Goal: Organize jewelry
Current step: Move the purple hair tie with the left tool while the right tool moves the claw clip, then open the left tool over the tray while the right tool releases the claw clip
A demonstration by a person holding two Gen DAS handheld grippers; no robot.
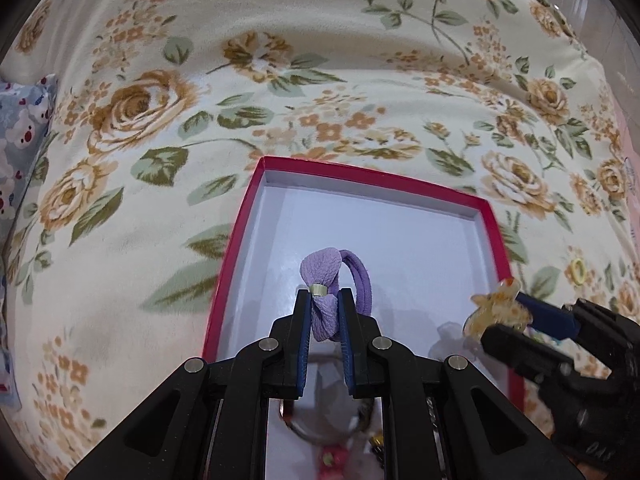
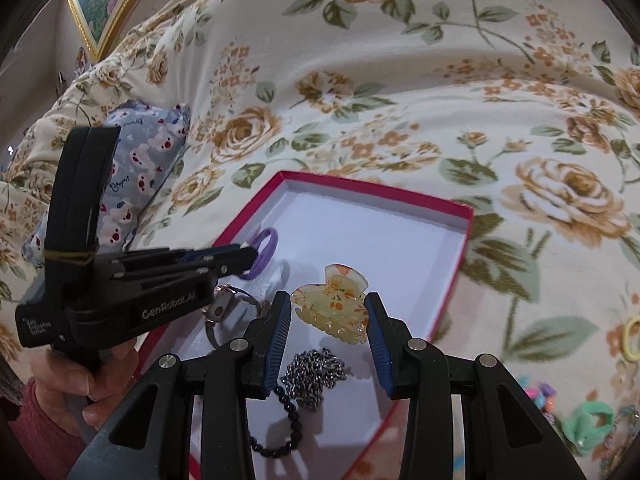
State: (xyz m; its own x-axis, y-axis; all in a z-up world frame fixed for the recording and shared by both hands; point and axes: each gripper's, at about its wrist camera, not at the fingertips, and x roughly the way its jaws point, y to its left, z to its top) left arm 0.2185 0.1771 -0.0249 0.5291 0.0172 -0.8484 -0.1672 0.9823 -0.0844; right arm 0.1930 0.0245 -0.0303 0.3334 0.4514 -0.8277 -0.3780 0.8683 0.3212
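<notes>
A shallow red box with a white inside [image 1: 400, 240] [image 2: 400, 248] lies on a floral bedspread. My left gripper [image 1: 325, 304] is shut on a purple hair tie with a fabric knot [image 1: 320, 276] and holds it over the box; the tie's loop also shows in the right wrist view [image 2: 262, 248]. My right gripper [image 2: 328, 320] is shut on a yellow-orange patterned claw clip [image 2: 334, 304], held over the box's right part; the clip also shows in the left wrist view [image 1: 496, 312]. In the box lie a silver chain [image 2: 316, 372], a black bead string [image 2: 288, 420] and a watch [image 2: 224, 312].
A grey-blue patterned pouch [image 2: 140, 168] lies left of the box. On the bedspread to the right lie a yellow hair ring [image 2: 632, 338], a green ring-like piece [image 2: 588, 424] and colourful beads [image 2: 536, 394]. A framed picture [image 2: 108, 0] stands at the far left.
</notes>
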